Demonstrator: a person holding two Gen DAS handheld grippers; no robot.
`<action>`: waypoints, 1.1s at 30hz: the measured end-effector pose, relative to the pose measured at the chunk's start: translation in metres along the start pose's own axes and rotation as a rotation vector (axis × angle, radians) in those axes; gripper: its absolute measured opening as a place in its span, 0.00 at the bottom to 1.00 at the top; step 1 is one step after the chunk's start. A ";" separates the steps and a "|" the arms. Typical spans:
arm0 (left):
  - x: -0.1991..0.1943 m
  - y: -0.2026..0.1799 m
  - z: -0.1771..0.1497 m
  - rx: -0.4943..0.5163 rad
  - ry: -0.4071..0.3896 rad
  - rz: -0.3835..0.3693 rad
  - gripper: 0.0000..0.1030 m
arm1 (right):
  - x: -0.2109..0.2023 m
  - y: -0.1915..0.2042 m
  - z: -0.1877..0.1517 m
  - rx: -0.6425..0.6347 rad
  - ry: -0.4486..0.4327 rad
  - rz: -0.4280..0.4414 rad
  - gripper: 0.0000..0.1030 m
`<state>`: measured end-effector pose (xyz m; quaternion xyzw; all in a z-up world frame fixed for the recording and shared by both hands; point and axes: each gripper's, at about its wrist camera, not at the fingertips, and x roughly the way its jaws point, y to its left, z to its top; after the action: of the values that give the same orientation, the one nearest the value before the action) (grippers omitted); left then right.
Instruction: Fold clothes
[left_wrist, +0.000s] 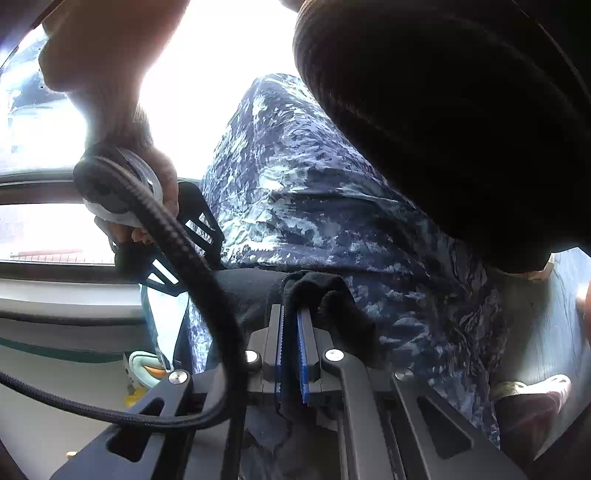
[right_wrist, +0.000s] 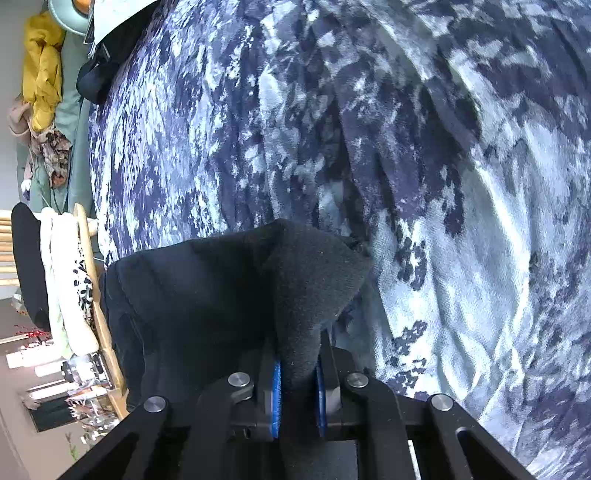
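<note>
Jaws on my left gripper (left_wrist: 290, 325) are pressed nearly together on a bunched fold of black garment (left_wrist: 317, 291), the cloth squeezed between the blue pads. On my right gripper (right_wrist: 298, 369) the jaws pinch a thicker wedge of the same black garment (right_wrist: 207, 295), which rises in a peak just above the pads and hangs away to the left. I see no earlier picture to hold this against.

Behind the black cloth in both views hangs a blue and white mottled fabric (right_wrist: 369, 129), filling most of the right wrist view and draped down the middle of the left one. In the left wrist view a hand (left_wrist: 147, 173) holds the other gripper's handle, with a braided black cable (left_wrist: 192, 258) looping across in front. A dark sleeve (left_wrist: 443, 110) fills the upper right.

At the left edge of the right wrist view, clothes hang on a rack (right_wrist: 83, 236): yellow cloth (right_wrist: 42, 66) above, white and black pieces lower. I see no container I can make out.
</note>
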<state>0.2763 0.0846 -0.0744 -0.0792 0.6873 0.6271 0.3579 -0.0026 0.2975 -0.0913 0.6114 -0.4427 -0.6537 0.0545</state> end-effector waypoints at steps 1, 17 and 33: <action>0.000 0.000 0.000 0.000 0.000 0.001 0.06 | 0.000 -0.001 0.000 0.000 0.002 0.004 0.10; -0.007 0.006 -0.006 -0.063 0.011 0.012 0.11 | -0.023 -0.018 -0.016 -0.014 -0.016 0.032 0.47; -0.030 0.034 -0.034 -0.250 0.042 0.135 0.31 | -0.186 -0.003 -0.179 -0.403 -0.249 -0.207 0.52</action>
<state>0.2658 0.0498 -0.0306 -0.0898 0.6149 0.7287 0.2879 0.1962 0.3219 0.0719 0.5451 -0.2419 -0.8010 0.0531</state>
